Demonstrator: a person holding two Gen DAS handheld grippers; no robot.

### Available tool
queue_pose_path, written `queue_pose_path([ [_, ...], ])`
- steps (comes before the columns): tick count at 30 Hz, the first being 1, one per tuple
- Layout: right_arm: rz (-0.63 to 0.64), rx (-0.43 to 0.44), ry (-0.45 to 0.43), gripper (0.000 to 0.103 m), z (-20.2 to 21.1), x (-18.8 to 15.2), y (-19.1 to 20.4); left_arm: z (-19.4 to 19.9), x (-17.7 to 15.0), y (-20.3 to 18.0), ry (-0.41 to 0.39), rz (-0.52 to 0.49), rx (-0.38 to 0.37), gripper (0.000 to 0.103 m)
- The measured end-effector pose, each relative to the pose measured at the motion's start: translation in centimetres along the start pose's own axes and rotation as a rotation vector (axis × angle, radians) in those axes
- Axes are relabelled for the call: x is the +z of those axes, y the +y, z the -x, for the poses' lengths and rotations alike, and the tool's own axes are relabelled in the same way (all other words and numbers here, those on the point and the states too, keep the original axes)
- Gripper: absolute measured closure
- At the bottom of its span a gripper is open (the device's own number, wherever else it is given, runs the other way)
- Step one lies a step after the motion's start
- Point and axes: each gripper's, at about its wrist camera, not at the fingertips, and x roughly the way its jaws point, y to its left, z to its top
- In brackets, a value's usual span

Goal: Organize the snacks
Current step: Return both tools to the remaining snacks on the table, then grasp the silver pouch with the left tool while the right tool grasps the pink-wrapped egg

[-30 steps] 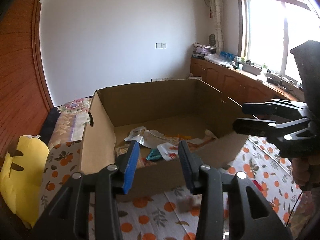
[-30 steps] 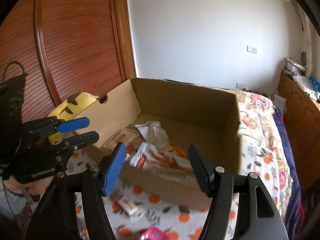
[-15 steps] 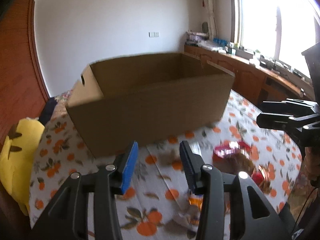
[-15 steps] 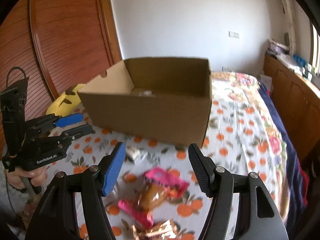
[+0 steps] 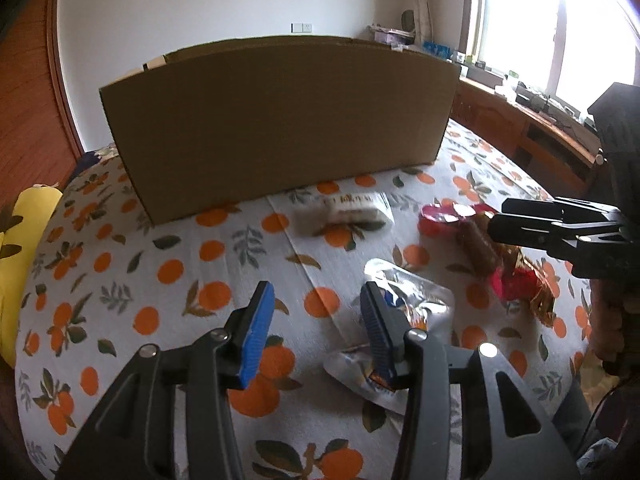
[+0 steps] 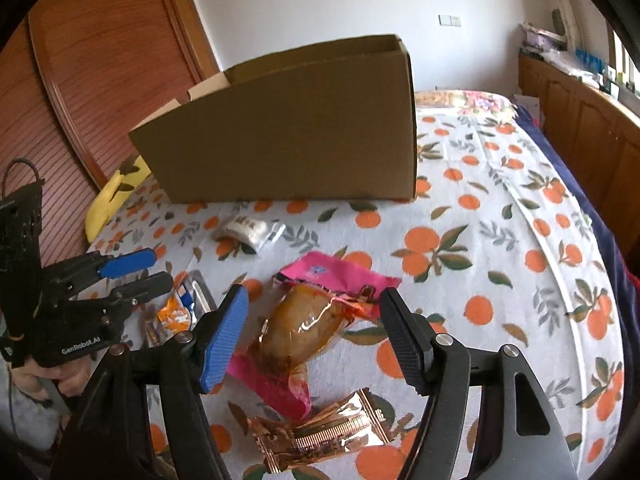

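A brown cardboard box stands at the back of the orange-print cloth; it also shows in the right wrist view. Loose snacks lie in front: a white packet, a silver pouch, a pink-and-clear packet and a copper wrapper. My left gripper is open, low over the cloth, its right finger at the silver pouch. My right gripper is open around the pink-and-clear packet, just above it.
A yellow plush lies at the left edge of the bed. Wooden cabinets run along the right under a window. A wooden sliding door is at the left.
Both grippers have dropped from above the box opening to cloth level in front of it. The box's inside is now hidden and the loose snacks have come into view.
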Motion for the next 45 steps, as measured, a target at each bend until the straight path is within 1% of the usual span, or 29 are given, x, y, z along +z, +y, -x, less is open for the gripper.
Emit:
queue_pose_path([
  [4, -0.015, 0.000, 0.008, 0.029, -0.4, -0.5, -0.4, -0.1, -0.1, -0.4, 0.002, -0.021, 0.011, 0.054],
  [7, -0.012, -0.006, 0.019, 0.029, -1.0, -0.6, -0.5, -0.4, -0.2, -0.2, 0.008, -0.005, -0.003, 0.054],
  [10, -0.029, 0.018, 0.041, 0.027, -1.6, -0.7, -0.9, -0.6, -0.1, 0.2, 0.013, 0.014, -0.014, 0.053],
  [13, -0.016, 0.012, 0.044, 0.025, -1.8, -0.6, -0.8, -0.9, -0.1, 0.5, 0.024, 0.032, -0.006, 0.052],
  [17, 0.001, -0.006, 0.045, 0.024, -2.0, -0.8, -0.4, -0.9, -0.1, 0.4, 0.031, 0.016, 0.012, 0.052],
  [21, 0.000, -0.008, 0.044, 0.025, -2.0, -0.8, -0.5, -0.2, 0.0, 0.2, 0.031, 0.019, 0.008, 0.052],
  [25, 0.003, -0.008, 0.043, 0.024, -2.0, -0.9, -0.4, 1.1, 0.2, -0.6, 0.027, 0.027, -0.010, 0.052],
  [30, 0.005, -0.010, 0.042, 0.024, -2.0, -1.0, -0.4, 1.8, -0.3, -2.5, 0.039, 0.004, -0.021, 0.050],
  [35, 0.004, -0.008, 0.041, 0.024, -2.0, -1.1, -0.4, 1.2, -0.9, -4.2, 0.070, -0.027, -0.016, 0.049],
  [42, 0.005, -0.010, 0.040, 0.024, -2.0, -1.1, -0.4, -0.2, -1.2, -5.1, 0.105, -0.045, -0.010, 0.048],
  [45, 0.006, -0.010, 0.040, 0.024, -2.0, -1.1, -0.4, -0.6, -1.2, -5.3, 0.104, -0.052, -0.002, 0.045],
])
